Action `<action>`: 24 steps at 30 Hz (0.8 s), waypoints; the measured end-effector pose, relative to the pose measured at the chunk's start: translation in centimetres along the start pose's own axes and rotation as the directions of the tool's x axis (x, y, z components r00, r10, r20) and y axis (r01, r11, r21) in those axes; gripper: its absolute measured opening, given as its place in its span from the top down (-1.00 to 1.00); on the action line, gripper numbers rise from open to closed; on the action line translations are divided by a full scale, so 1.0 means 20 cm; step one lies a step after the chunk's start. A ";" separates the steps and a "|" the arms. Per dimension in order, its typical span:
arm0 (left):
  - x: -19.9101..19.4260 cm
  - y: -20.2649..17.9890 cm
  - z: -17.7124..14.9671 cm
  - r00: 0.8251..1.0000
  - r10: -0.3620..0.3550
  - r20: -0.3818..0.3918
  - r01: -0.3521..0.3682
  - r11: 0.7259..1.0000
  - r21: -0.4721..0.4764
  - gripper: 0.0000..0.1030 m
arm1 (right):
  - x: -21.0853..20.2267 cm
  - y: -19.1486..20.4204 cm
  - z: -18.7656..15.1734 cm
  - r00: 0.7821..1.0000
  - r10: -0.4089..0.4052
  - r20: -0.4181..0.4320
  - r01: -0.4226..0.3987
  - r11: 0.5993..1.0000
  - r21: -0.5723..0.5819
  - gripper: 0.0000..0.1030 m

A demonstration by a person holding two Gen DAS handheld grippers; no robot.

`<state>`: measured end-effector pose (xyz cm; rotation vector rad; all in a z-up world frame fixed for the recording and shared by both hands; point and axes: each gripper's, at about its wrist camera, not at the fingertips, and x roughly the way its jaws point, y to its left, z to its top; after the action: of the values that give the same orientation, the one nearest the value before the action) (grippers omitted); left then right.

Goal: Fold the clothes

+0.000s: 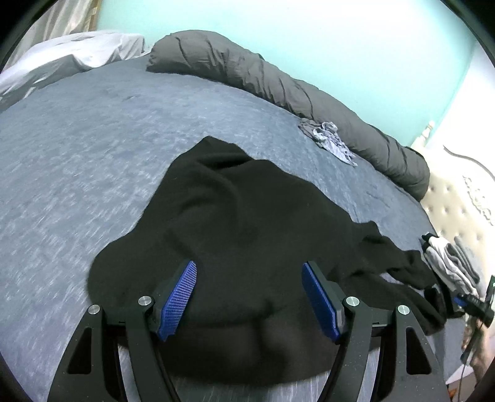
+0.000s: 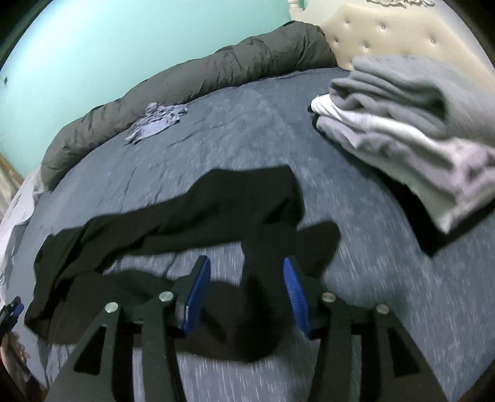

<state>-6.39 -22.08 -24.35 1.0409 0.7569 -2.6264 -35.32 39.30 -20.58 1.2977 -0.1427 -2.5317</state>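
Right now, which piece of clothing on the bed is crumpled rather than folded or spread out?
The small bluish-grey garment beside the rolled dark duvet. The black garment lies spread out, and the grey and white pile is folded.

1. I am seeing a blue-grey bedspread (image 1: 92, 148) covering the whole bed.
2. A long dark grey rolled duvet (image 1: 278, 83) is lying along the far edge of the bed, against a pale turquoise wall (image 1: 309, 37).
3. A cream tufted headboard (image 2: 386, 27) is standing at the right end of the bed.
4. A white sheet (image 1: 77, 52) is bunching at the far left corner.
5. I am not making out anything sharper; much of the bedspread is blurring.
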 end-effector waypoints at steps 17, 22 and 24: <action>-0.52 -0.02 -0.06 0.999 0.044 0.022 -0.046 0.994 0.103 -0.44 | -0.42 -0.01 -0.30 0.998 0.068 0.008 -0.068 0.996 -0.061 -0.11; -0.62 -0.11 -0.05 0.997 0.055 0.059 -0.065 0.982 0.179 -0.64 | -0.48 0.01 -0.27 0.996 0.083 0.028 -0.082 0.996 -0.048 -0.18; -0.64 -0.13 -0.04 0.997 0.055 0.063 -0.066 0.979 0.193 -0.64 | -0.50 0.03 -0.27 0.996 0.085 0.032 -0.084 0.995 -0.052 -0.19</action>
<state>2.43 -19.31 -15.16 1.0141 0.4546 -2.7072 -25.45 41.94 -15.86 1.2035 -0.1370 -2.4710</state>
